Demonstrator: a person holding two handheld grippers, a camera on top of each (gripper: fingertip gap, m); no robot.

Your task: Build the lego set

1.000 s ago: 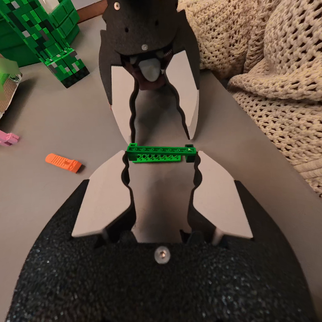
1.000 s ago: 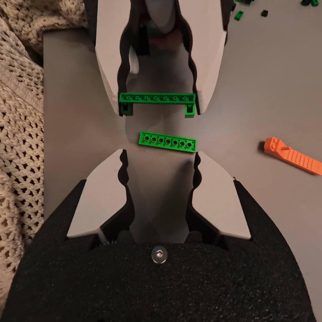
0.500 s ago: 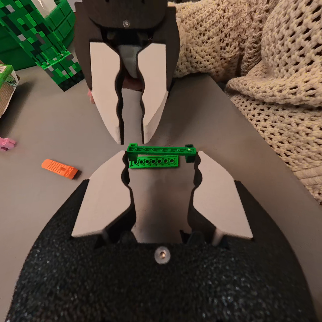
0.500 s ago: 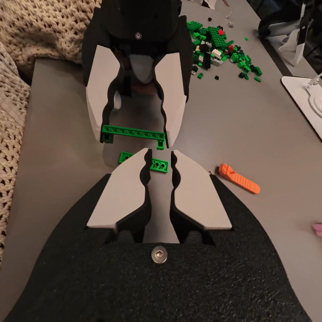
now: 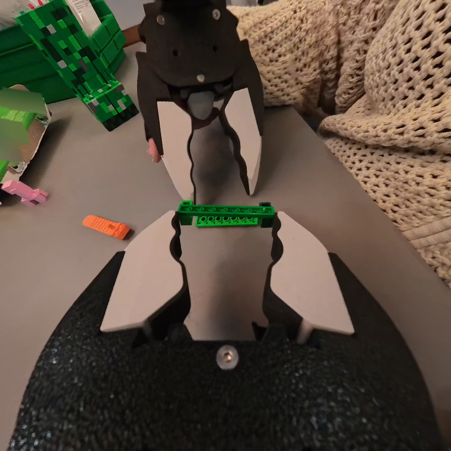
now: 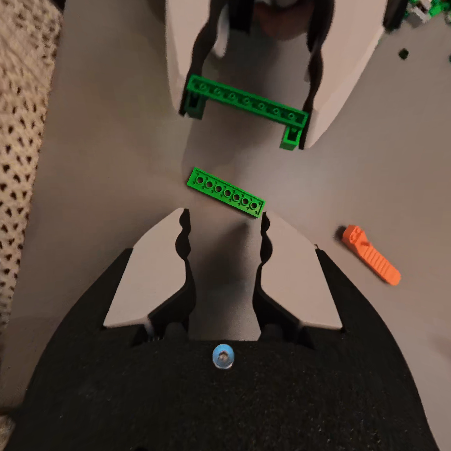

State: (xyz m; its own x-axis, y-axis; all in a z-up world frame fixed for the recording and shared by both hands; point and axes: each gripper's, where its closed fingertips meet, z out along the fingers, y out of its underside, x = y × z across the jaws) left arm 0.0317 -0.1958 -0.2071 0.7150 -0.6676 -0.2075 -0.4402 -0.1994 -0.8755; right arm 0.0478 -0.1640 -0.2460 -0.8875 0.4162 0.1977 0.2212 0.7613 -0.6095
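Right gripper (image 6: 225, 211) reopened, seemingly near plate (image 6: 225, 192)

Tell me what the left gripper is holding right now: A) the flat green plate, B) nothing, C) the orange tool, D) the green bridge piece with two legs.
D: the left gripper has the green bridge piece pinched end to end between its fingers, while the flat green plate and the orange tool lie loose on the table.
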